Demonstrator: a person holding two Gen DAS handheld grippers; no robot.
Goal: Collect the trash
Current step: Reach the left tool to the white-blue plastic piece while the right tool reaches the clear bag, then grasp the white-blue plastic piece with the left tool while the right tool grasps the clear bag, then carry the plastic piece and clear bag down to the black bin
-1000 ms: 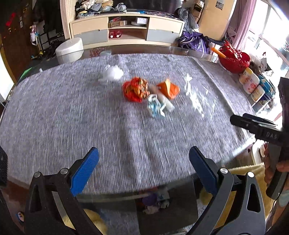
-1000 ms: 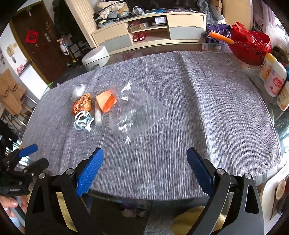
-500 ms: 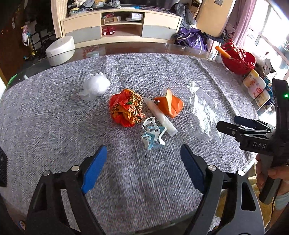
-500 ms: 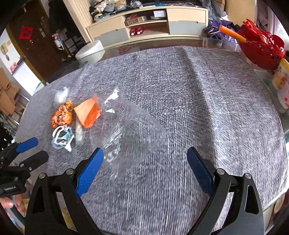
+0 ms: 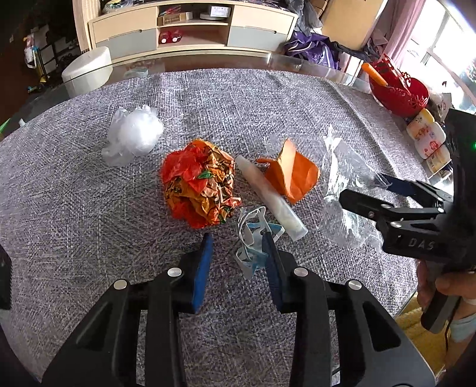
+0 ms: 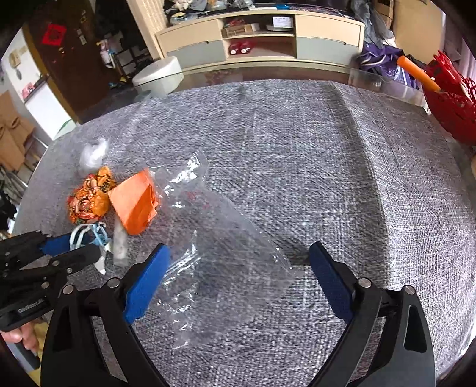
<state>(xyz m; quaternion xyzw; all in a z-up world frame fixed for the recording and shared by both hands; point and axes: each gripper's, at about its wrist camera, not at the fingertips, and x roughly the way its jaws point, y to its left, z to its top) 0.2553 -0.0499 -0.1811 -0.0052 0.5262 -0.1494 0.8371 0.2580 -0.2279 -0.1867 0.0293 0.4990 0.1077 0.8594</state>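
Note:
Trash lies on a grey cloth-covered table (image 5: 89,214): a white plastic wad (image 5: 134,134), a crumpled orange-red wrapper (image 5: 199,184), a pale tube (image 5: 270,193), an orange packet (image 5: 291,172), a blue-white face mask (image 5: 253,235) and a clear plastic bag (image 6: 220,247). My left gripper (image 5: 238,253) is open but narrowed, low over the table; its right finger touches the mask. My right gripper (image 6: 238,277) is wide open with the clear bag between its fingers. It also shows in the left wrist view (image 5: 369,193).
A red basket (image 5: 398,89) and white bottles (image 5: 428,140) stand at the table's right edge. A low cabinet (image 5: 193,26) and a white stool (image 5: 86,68) are beyond the far edge. The left gripper shows in the right wrist view (image 6: 68,250).
Both grippers have moved forward and down toward the trash. The left gripper's fingers have narrowed beside the mask. The right gripper now straddles the clear bag.

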